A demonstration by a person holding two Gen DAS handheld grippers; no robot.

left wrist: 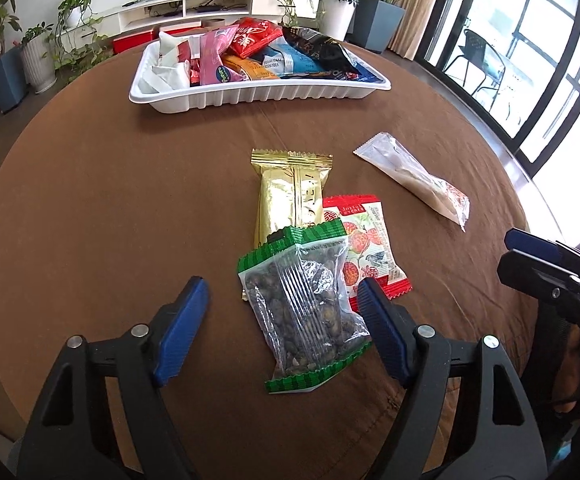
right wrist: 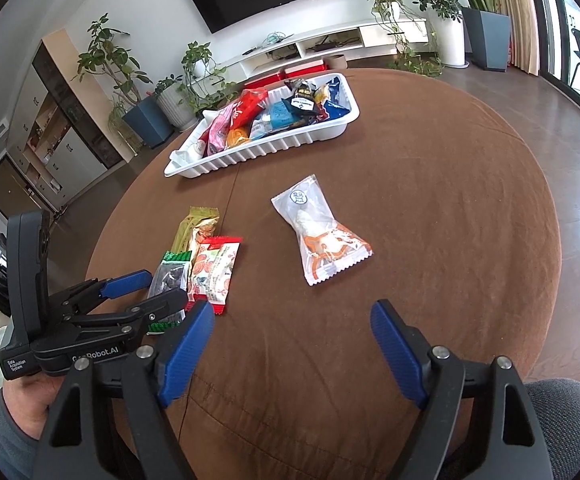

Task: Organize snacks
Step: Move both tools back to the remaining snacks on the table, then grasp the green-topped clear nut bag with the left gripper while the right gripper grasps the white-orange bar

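A clear green-edged packet of dark nuts [left wrist: 310, 312] lies on the brown table, overlapping a gold bar packet [left wrist: 290, 196] and a red-and-white packet [left wrist: 366, 248]. My left gripper [left wrist: 282, 300] is open, its blue pads on either side of the green packet, not touching it. A clear white packet [left wrist: 418, 176] lies to the right; it also shows in the right wrist view [right wrist: 322, 236]. My right gripper [right wrist: 292, 320] is open and empty, just short of that packet. The left gripper [right wrist: 146, 292] and green packet [right wrist: 170, 276] show at left there.
A white ribbed tray [left wrist: 250, 96] holding several snack packets stands at the far side of the table [left wrist: 110, 200]; it also shows in the right wrist view [right wrist: 274, 148]. Potted plants, a TV unit and windows lie beyond the table edge.
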